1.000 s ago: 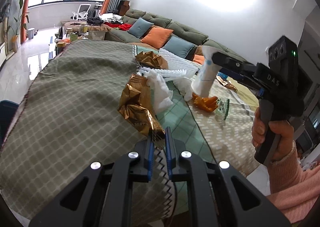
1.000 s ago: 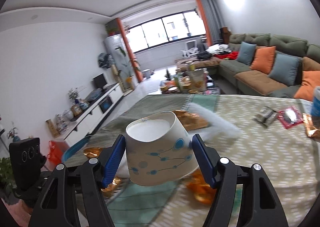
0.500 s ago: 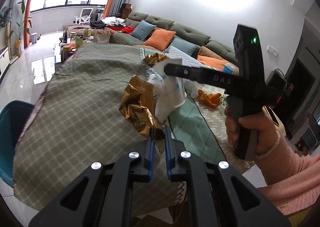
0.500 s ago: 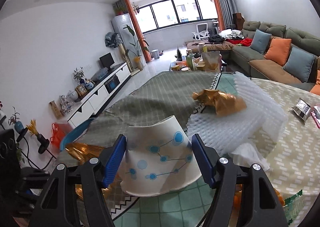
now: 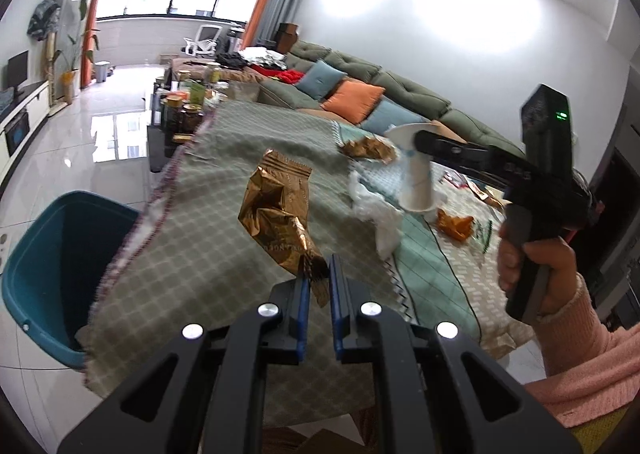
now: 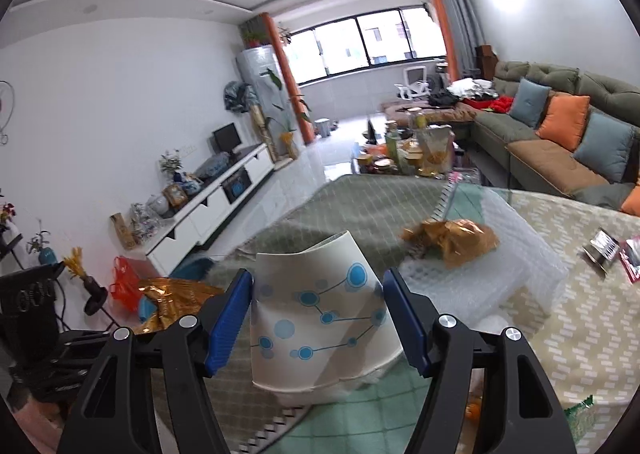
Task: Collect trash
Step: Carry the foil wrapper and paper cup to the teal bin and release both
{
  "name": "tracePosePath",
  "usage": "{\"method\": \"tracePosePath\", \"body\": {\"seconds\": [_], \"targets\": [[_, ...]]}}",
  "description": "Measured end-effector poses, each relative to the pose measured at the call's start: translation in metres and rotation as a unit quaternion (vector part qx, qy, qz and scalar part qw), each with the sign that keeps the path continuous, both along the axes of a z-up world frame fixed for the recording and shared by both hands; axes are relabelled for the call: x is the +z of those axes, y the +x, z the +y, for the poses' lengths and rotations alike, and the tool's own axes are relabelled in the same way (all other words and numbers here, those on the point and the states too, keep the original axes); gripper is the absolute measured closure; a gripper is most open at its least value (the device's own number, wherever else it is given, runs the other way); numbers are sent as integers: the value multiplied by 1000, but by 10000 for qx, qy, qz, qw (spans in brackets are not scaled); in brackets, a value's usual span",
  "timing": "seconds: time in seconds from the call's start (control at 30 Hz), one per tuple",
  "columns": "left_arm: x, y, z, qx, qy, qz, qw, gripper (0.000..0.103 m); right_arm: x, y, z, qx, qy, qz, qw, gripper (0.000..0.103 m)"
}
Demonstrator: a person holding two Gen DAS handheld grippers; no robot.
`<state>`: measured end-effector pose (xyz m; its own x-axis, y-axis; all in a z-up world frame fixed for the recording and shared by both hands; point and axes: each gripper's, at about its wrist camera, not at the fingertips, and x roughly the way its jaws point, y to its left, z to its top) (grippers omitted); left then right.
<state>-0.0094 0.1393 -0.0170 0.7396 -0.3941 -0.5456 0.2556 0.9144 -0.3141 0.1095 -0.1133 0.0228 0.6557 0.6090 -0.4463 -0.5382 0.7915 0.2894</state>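
My left gripper [image 5: 318,278] is shut on a crumpled gold foil wrapper [image 5: 276,213] and holds it up above the green tablecloth near the table's left edge. My right gripper [image 6: 318,318] is shut on a white paper cup with blue dots [image 6: 316,318], squeezed and tilted; the cup [image 5: 416,169] also shows in the left wrist view, held over the table. A teal bin [image 5: 52,270] stands on the floor left of the table. The gold wrapper [image 6: 176,302] shows at lower left in the right wrist view.
On the table lie a second gold wrapper [image 6: 452,240], bubble wrap [image 6: 492,266], white tissue [image 5: 376,213], an orange wrapper [image 5: 454,223] and small packets [image 6: 612,250]. A sofa with cushions [image 5: 360,101] runs behind. A cluttered coffee table [image 6: 416,157] stands beyond.
Both grippers swung left toward the table's left edge with their loads. The teal bin has come further into the left wrist view. The cup stays gripped and now tilts more.
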Motion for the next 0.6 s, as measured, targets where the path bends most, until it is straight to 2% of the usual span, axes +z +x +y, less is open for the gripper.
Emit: {"method": "tracePosePath", "body": {"seconds": [0.27,0.6], "targets": [[6,-7,45,659,-17,-101,9978,92,5,-1,50,751,101,60,9971,35],[4,-13,110,1446,-17,-33,9895,92,-2,3,139,1709,137,233,9849,35]]}}
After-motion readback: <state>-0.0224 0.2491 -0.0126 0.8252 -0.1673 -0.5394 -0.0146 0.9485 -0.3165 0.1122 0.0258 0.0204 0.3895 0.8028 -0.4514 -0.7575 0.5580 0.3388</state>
